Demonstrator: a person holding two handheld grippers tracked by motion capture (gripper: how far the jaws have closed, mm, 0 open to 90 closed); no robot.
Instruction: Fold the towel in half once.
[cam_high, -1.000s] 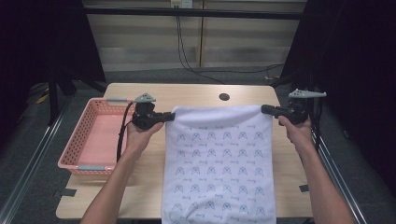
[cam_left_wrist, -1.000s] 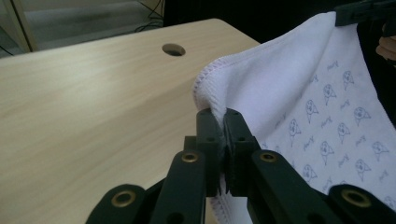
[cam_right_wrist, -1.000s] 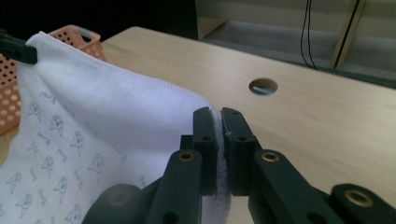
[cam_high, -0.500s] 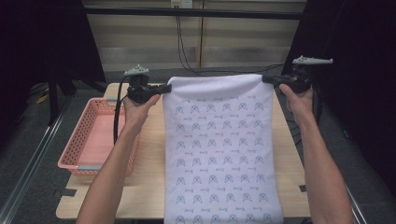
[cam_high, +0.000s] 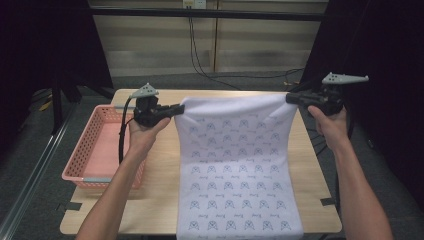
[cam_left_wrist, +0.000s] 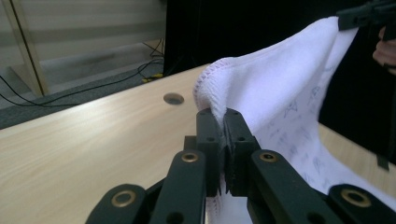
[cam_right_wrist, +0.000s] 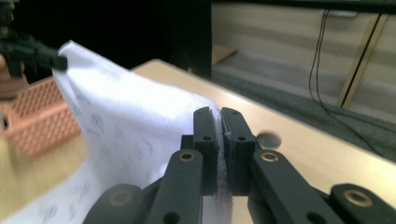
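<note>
I have the left gripper (cam_high: 176, 108) clamped on the far left corner of the white patterned towel (cam_high: 235, 170), and from the left gripper view its jaws are pinched tight on the stitched hem (cam_left_wrist: 219, 122), with the cloth bunching up just above the pads. My right gripper (cam_high: 291, 98) is clenched on the far right corner of the same towel; the right gripper view shows the edge of the fabric squeezed flat between its jaws (cam_right_wrist: 219, 135). Both corners are held up off the wooden table (cam_high: 165, 190), so the towel's far edge hangs stretched between the two grippers with a slight sag in the middle. From there the cloth slopes down toward me, lies along the middle of the table, and runs over the near edge. The side with the small grey printed figures faces up. To the left of the towel, well apart from it, a pink plastic basket (cam_high: 80, 170) sits at the table's left edge, partly overhanging it. A round hole (cam_left_wrist: 173, 98) in the tabletop sits on the far side, beyond the raised edge.
</note>
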